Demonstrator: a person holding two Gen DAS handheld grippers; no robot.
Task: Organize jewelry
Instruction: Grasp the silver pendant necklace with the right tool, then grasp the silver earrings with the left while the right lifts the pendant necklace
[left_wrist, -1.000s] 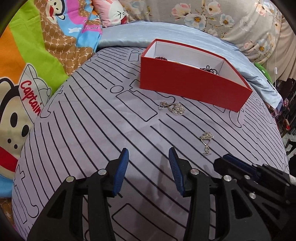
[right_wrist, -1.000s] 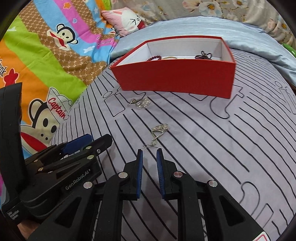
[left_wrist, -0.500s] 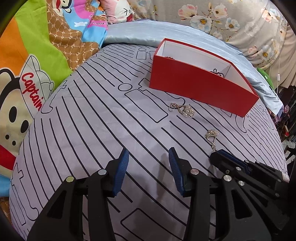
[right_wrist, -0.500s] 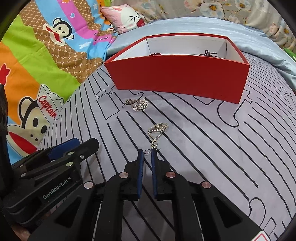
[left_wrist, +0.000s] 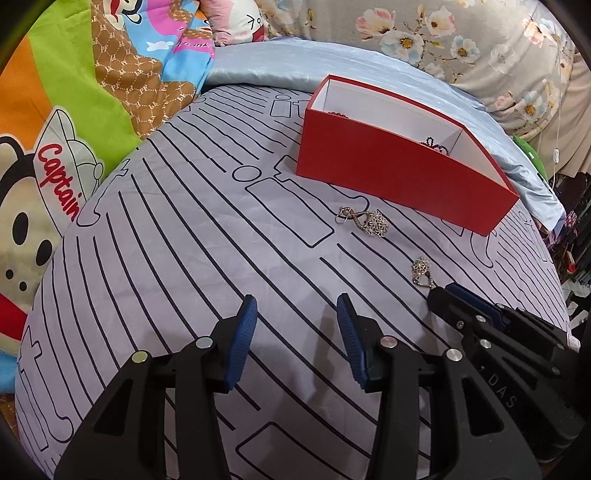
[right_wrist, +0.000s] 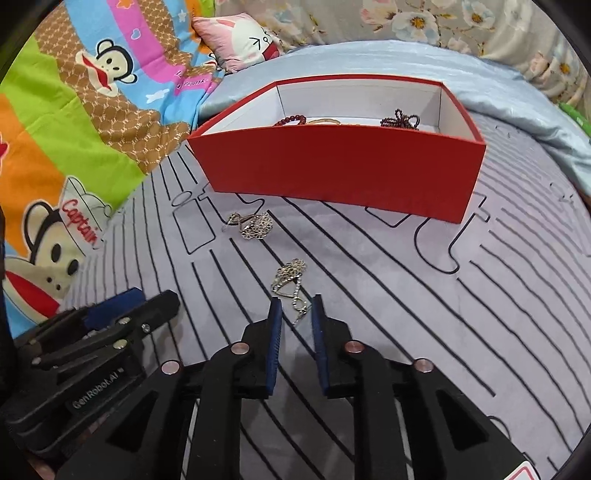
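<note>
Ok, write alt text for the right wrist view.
The right gripper sits low over a striped sheet, its jaws narrowly apart with the tail of a silver chain between them. A second chain lies beyond it, before an open red box holding more jewelry; the left gripper is at lower left.

"Captain" on blanket; "GenRobot.AI" on left tongs; possibly "DAS" on right tongs.

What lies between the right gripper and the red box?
In the right wrist view, a silver pendant chain, its near end between the right gripper's parted jaws; bare striped cloth then runs to the red box.
</note>
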